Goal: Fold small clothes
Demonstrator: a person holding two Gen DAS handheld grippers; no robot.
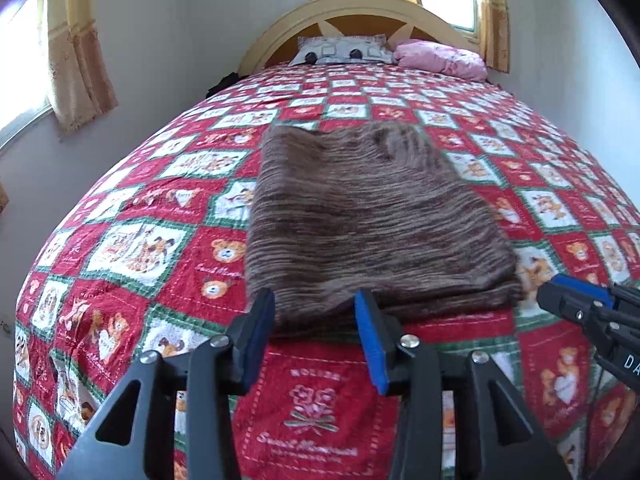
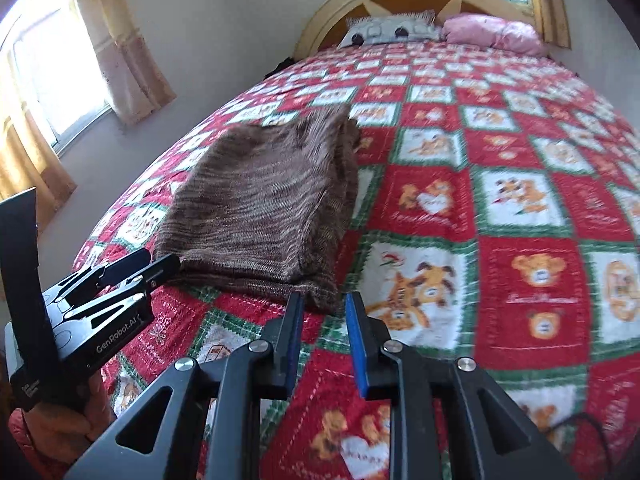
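A brown striped knit garment (image 1: 372,216) lies folded into a rough rectangle on the red patchwork bedspread (image 1: 160,200). It also shows in the right wrist view (image 2: 264,208). My left gripper (image 1: 316,308) is open and empty, its tips at the garment's near edge. In the right wrist view the left gripper (image 2: 160,268) sits at the garment's near left corner. My right gripper (image 2: 322,308) is open and empty, just in front of the garment's near right corner. It shows in the left wrist view (image 1: 560,292) at the right.
A grey patterned pillow (image 1: 344,52) and a pink pillow (image 1: 440,58) lie at the wooden headboard (image 1: 360,8). Curtained windows (image 1: 24,60) are on the left wall and behind the bed. A wall runs close along the bed's left side.
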